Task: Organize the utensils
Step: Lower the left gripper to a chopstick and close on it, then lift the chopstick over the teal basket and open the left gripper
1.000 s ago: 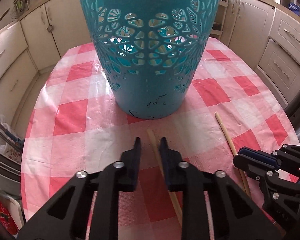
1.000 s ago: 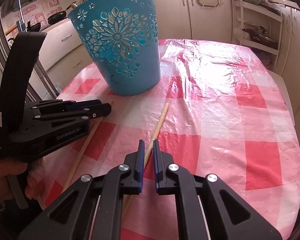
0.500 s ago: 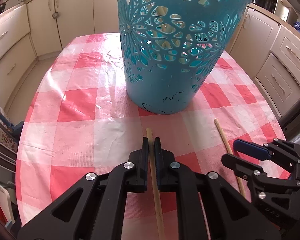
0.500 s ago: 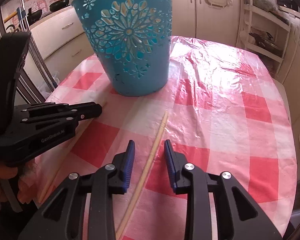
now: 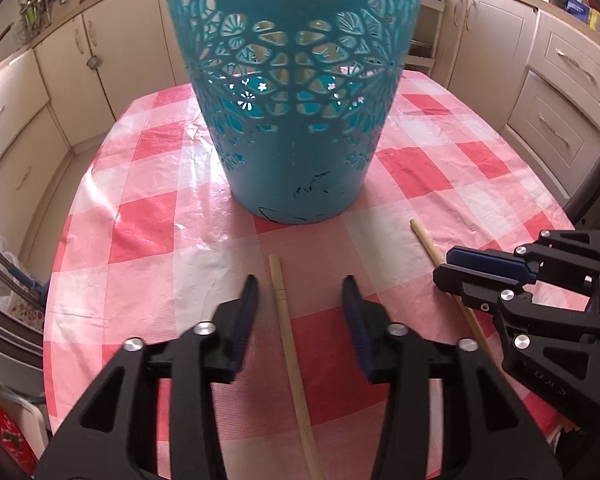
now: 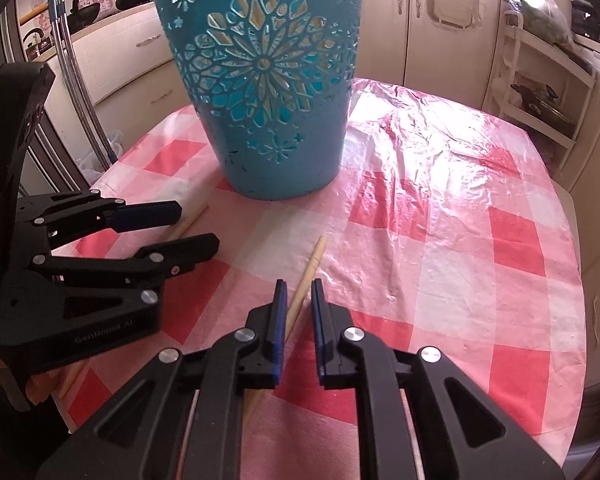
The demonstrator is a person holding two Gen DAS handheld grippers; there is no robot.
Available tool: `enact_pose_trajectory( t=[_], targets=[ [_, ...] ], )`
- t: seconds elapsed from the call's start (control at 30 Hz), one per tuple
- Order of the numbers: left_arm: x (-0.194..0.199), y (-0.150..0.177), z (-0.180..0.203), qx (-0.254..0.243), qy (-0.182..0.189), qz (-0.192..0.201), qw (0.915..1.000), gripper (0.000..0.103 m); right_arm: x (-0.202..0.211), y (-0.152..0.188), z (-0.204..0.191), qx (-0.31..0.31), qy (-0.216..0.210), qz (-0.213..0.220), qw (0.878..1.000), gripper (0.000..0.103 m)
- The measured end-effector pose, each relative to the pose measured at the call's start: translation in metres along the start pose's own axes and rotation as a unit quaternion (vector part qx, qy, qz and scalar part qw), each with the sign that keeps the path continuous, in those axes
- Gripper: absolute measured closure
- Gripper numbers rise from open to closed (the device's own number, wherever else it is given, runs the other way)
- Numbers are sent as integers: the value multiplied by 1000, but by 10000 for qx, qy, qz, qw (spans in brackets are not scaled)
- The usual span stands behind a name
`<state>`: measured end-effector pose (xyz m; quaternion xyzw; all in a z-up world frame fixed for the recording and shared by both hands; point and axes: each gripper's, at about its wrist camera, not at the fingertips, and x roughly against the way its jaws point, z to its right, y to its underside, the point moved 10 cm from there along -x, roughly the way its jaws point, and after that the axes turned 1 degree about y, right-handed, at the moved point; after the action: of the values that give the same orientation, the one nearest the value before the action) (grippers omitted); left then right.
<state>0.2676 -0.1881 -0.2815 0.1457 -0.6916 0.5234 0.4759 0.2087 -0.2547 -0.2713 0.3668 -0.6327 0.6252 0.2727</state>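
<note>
A teal cut-out basket [image 5: 296, 92] stands on the red-checked table [image 5: 140, 232]; it also shows in the right wrist view [image 6: 268, 92]. Two wooden sticks lie in front of it. My left gripper [image 5: 300, 300] is open and empty, its fingers either side of one stick [image 5: 290, 344]. My right gripper [image 6: 299, 300] is open a little around the second stick [image 6: 310, 272], not clamped on it. In the left wrist view the right gripper [image 5: 484, 268] sits over that second stick [image 5: 424, 240]. In the right wrist view the left gripper [image 6: 184, 228] stands open at the left.
Cream kitchen cabinets [image 5: 560, 80] surround the table. The table's near edge [image 6: 576, 320] curves round at the right. A shelf rack [image 6: 540, 92] stands behind on the right. Steel poles [image 6: 76, 80] rise at the left. Sticks show inside the basket through its holes.
My left gripper has opened from shut on its stick, which now lies between the fingers. My right gripper has narrowed around the second stick. Both have shifted a little towards the basket.
</note>
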Motion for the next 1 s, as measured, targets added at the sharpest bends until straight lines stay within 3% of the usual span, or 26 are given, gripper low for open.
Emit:
enact_pose_trajectory(
  t=[0.33,0.4,0.47,0.5,0.63,0.77,0.9,1.0],
  targets=[
    [-1,0,-4,92,-42,-14,9999,54,2,0,3,-97,-93,30,9999,90],
    [0,-1,-3,85,-34,9,10000,62,2,1,3,-92,-92,35,9999,90],
    [1,-1,-1,31,-1,53,10000,91,2,1,4,-78,-83,41,9999,90],
    [1,-1,1,11,39,52,10000,97,2,1,3,-80,-84,45,9999,90],
    [5,2,2,149,342,-75,9993,98,3,0,3,-105,-110,56,9999,90],
    [30,-5,-21,671,673,49,9955,98,3,1,5,-159,-168,63,9997,90],
    [76,-31,-63,1406,953,533,9840,98,4,0,7,-303,-324,101,9990,90],
    [109,-56,-80,1596,1059,964,9767,98,3,0,9,-367,-391,102,9985,90]
  ],
)
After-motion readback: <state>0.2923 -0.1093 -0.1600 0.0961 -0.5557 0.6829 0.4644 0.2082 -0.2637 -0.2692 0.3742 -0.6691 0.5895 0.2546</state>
